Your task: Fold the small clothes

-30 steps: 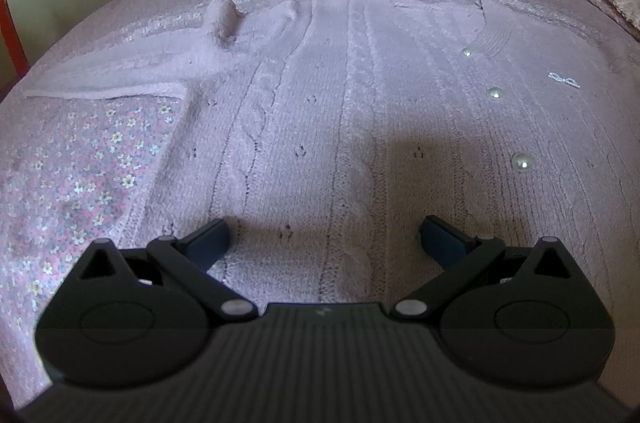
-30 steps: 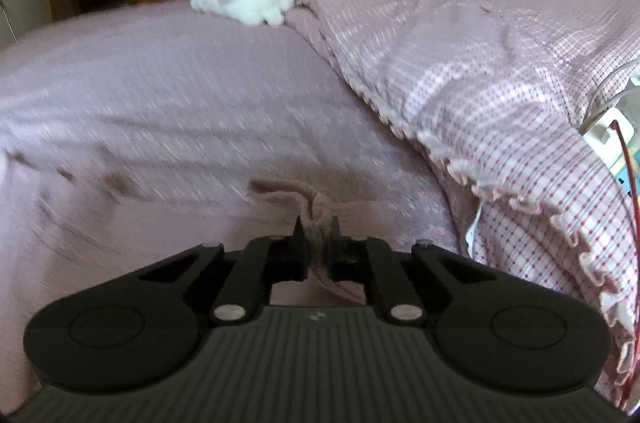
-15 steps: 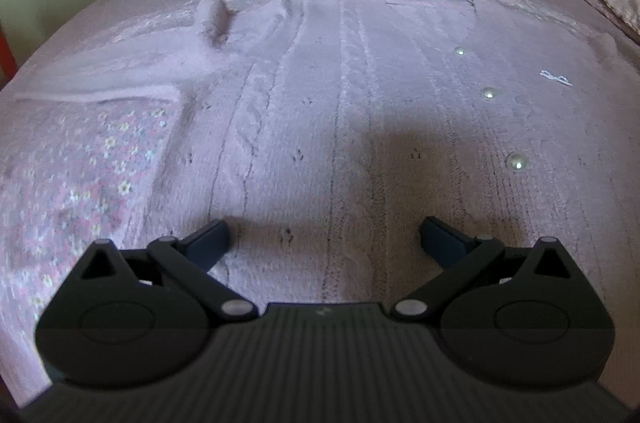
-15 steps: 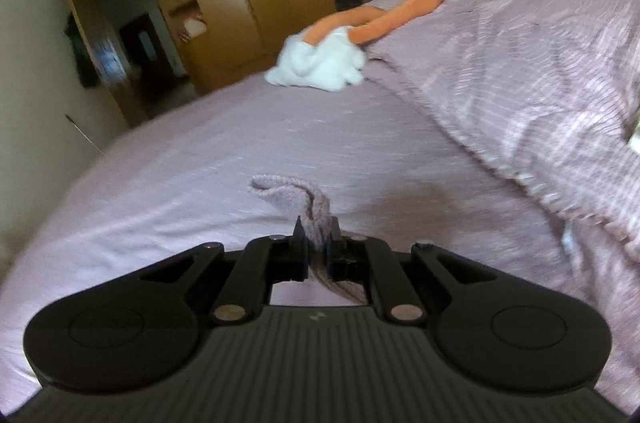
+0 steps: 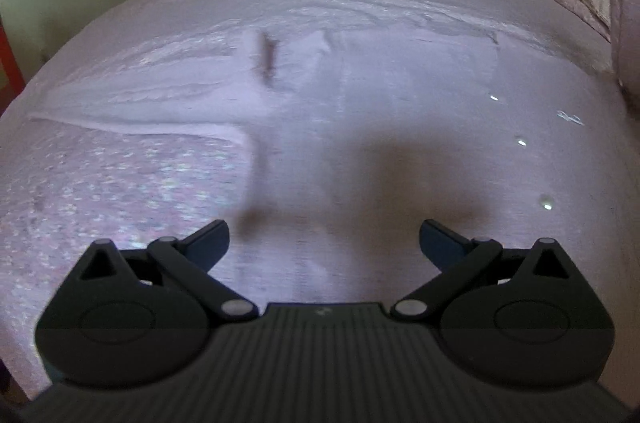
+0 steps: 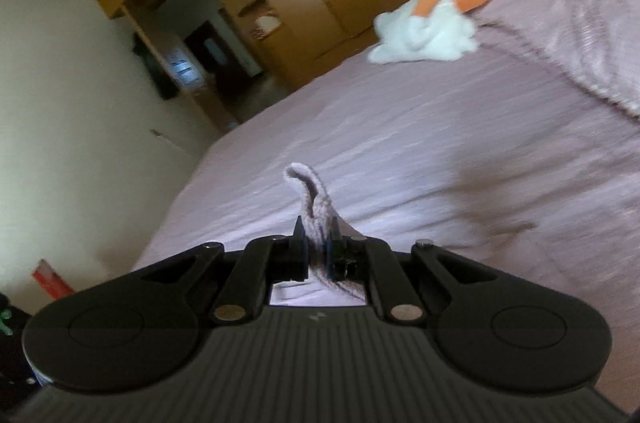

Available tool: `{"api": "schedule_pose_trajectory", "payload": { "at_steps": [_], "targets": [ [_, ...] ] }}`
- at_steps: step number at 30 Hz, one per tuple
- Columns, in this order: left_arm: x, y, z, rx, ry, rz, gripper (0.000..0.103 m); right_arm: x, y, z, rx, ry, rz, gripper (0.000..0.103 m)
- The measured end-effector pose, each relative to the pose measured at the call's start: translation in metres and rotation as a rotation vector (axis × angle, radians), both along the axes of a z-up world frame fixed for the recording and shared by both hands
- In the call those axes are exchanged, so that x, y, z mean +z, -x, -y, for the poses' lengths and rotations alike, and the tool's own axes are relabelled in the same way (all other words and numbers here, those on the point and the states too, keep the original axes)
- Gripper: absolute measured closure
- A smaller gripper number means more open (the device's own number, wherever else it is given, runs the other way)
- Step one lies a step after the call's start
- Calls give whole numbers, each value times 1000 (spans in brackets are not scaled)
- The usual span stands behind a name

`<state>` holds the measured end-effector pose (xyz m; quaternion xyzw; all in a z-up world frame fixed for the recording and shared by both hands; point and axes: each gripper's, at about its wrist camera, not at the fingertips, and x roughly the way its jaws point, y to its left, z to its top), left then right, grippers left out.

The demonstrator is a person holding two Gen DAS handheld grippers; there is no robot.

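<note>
A fold of pale pink knitwear is pinched between the closed jaws of the right gripper (image 6: 316, 243), a ribbed edge curling limply up past the fingertips; the left gripper (image 5: 322, 241) is held with its jaws wide apart and empty, low over the body of the knitted cardigan (image 5: 360, 127). The cardigan is spread flat on the bed (image 6: 420, 127), its body directly ahead of the left gripper, one sleeve (image 5: 132, 103) stretched toward the bed's left side beyond a floral patch of fabric (image 5: 100, 179), and a row of pearl-like buttons (image 5: 546, 203) is seen toward the bed's right side. The garment is judged soft, light and stretchy, so that it sags wherever unsupported; the buttons are best avoided, and hold is best taken at a ribbed hem, cuff or shoulder seam, where the knit is thicker and less likely to slip or pull out of shape. Farther up the bed, near a quilted coverlet (image 6: 580, 3), a white and orange plush toy (image 6: 432, 31) is seen lying well apart from the cardigan.
</note>
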<state>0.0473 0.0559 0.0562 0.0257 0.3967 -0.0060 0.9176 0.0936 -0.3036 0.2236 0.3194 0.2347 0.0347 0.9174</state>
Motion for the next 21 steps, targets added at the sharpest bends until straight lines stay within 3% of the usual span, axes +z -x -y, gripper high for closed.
{"api": "schedule_pose_trajectory", "payload": {
  "at_steps": [5,13,17,21],
  "targets": [
    [9,2,-32,47,20,24,0,-9,-28,-69,83,-5,-27,95],
    [7,2,-60,100,17,8,0,-50,-58,-165,203,39,-86,95],
    [1,0,-65,109,-43,1,0,-75,-68,-196,262,88,-123,95],
    [1,-2,-72,118,-14,4,0,-102,-77,-211,304,114,-167,95]
  ]
}}
